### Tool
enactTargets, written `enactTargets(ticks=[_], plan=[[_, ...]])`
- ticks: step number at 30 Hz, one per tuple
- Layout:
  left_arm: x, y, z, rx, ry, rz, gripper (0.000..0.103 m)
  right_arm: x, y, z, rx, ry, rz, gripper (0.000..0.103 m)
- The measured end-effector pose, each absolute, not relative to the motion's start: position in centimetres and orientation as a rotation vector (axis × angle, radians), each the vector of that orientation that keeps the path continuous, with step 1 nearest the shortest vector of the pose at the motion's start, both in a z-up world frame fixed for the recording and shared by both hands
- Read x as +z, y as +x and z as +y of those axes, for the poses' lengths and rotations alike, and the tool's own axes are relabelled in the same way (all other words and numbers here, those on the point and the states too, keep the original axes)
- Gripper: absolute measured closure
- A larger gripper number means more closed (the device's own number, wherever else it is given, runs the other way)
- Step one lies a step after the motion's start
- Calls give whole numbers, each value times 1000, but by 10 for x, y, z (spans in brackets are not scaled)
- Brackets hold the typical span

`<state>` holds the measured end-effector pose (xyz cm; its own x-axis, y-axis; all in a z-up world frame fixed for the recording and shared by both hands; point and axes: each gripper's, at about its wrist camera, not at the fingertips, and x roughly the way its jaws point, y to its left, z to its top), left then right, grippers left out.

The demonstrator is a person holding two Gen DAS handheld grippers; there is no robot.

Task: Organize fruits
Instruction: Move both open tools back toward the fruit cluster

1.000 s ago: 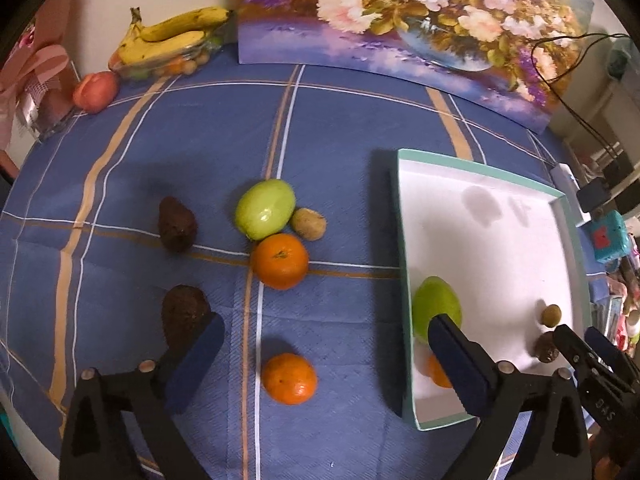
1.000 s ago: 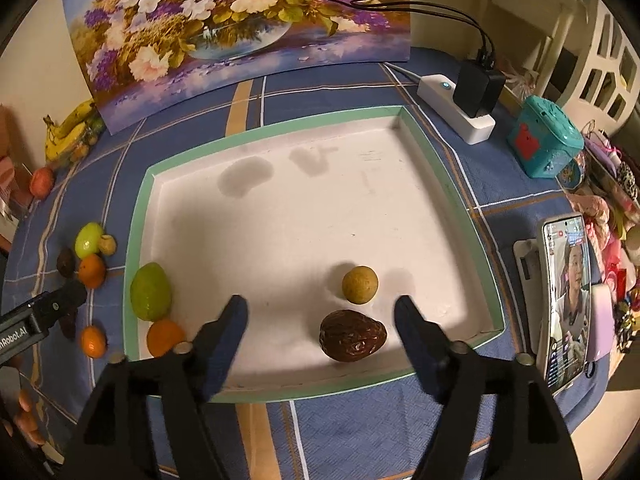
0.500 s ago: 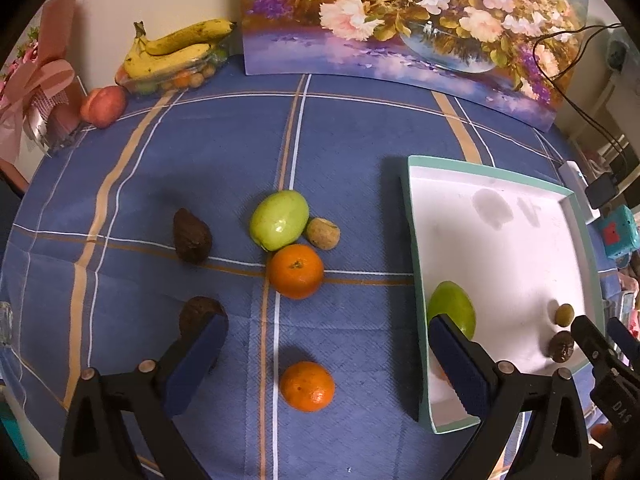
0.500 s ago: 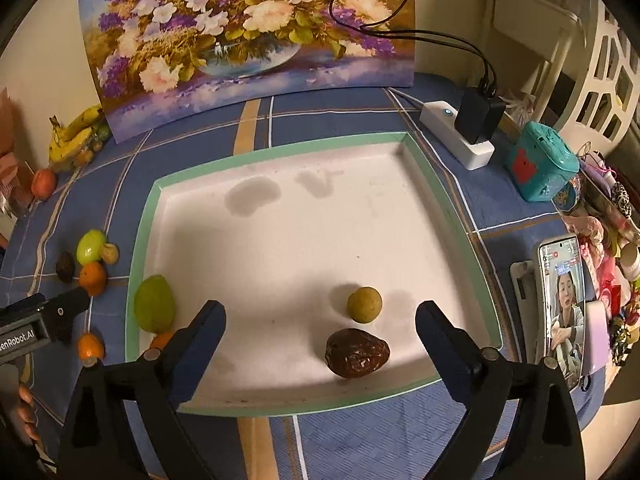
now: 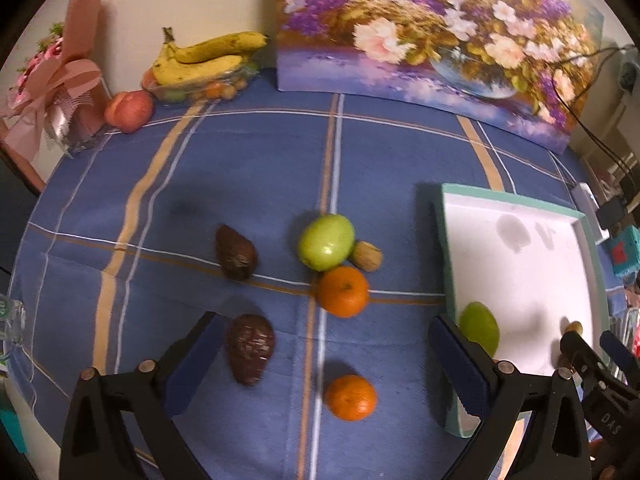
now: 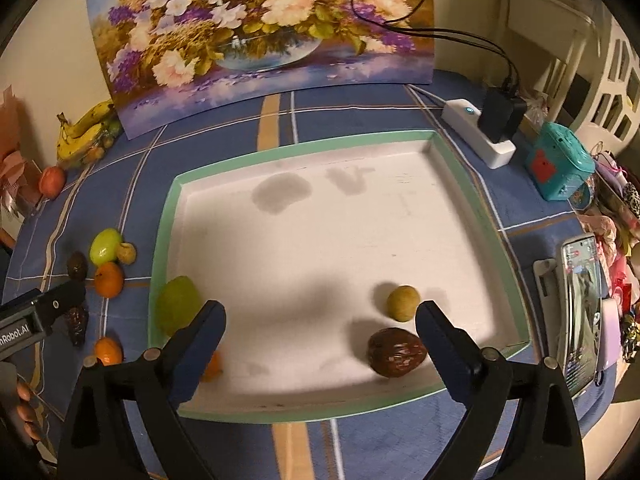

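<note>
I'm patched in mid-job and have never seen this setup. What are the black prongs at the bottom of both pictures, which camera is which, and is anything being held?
The prongs are hand-held two-finger grippers; each camera looks forward along its own fingers. The left gripper is open over the blue tablecloth, above loose fruit: two oranges, a green fruit, two dark avocados. The right gripper is open over the white tray, which holds a green fruit, an orange, a small yellow fruit and an avocado. Neither holds anything.

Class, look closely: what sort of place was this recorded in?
Most likely a home dining table: a plaid tablecloth, a floral painting propped against the wall, and bananas beside a charging phone.
</note>
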<state>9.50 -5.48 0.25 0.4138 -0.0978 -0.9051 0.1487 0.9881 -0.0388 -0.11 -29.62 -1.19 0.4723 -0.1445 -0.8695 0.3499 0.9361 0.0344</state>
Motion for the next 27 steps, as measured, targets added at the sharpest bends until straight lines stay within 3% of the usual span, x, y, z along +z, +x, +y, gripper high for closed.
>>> enactTargets(ticks=[27], plan=[[25,120,83,48,-155,1054,0,-5,51,-170,-60,149,1005,7]])
